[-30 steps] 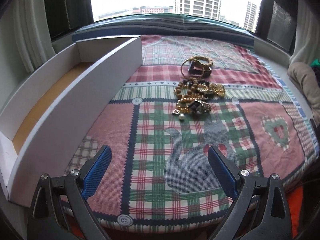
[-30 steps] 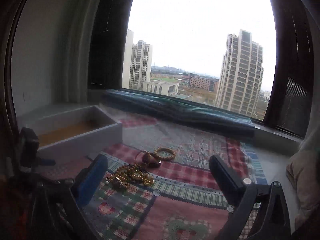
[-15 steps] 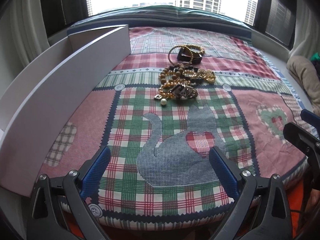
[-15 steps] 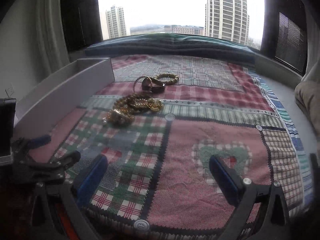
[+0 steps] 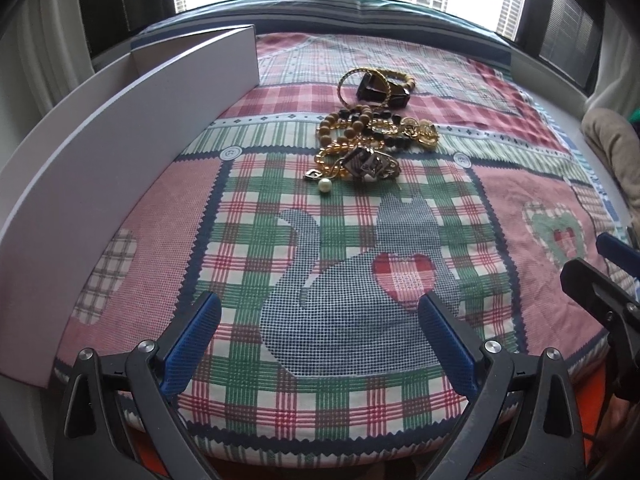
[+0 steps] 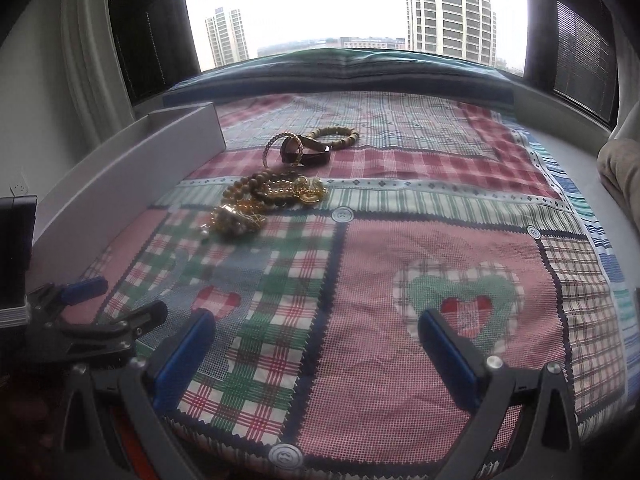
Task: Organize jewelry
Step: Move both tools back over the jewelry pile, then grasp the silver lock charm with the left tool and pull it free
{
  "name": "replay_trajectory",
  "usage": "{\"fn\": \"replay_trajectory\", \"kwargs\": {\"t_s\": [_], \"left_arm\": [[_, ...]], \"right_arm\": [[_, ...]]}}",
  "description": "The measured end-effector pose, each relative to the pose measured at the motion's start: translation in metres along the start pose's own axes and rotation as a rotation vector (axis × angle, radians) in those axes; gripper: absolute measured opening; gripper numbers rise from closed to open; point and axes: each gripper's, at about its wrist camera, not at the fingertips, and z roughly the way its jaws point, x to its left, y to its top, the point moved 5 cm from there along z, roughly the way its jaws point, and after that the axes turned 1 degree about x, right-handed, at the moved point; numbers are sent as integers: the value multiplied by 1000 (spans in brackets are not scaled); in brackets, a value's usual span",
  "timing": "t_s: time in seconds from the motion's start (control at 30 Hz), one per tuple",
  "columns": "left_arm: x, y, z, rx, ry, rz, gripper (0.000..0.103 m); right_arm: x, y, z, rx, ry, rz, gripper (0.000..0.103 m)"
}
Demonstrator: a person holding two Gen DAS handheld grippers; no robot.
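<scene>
left gripper (image 5: 319,344) spread | right gripper (image 6: 316,348) spread (both empty) | jewelry pile (image 5: 366,140) beside box (image 5: 120,152)

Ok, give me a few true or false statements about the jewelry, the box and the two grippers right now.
1. The jewelry lies on the quilt. True.
2. The left gripper is shut on a bracelet. False: it is open and holds nothing.
3. The white box stands left of the jewelry. True.
4. A pearl lies at the pile's near edge. True.
5. The right gripper touches the pile. False: it is open, well short of it.
</scene>
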Motion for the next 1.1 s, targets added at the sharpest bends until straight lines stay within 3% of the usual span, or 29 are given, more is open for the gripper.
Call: {"fn": "replay_trajectory", "kwargs": {"t_s": [0.2,0.47,0.7,0.77,0.83,0.93,1.03,1.1], "left_arm": [[-7,7,5,15,-23,-1,99],[-16,63,22,-31,-35,-26,99],[-25,91,76,15,-47,-121,97],[-25,92,91,37,-29,-135,85],[-24,91,96,31,-7,-142,80],[-21,89,89,-3,-13,-139,58],[-11,77,84,18,-74,-162,46],[-4,68,78,23,-90,-150,46]], "right_arm": [[-3,-1,5,13,11,11,103],[-13,4,10,14,14,34,103],[-23,6,20,32,27,68,103],[-26,6,25,44,38,82,103],[-28,7,30,53,45,89,103],[-31,9,37,63,50,93,103],[-34,12,44,74,59,101,103],[-35,14,48,78,63,98,103]]}}
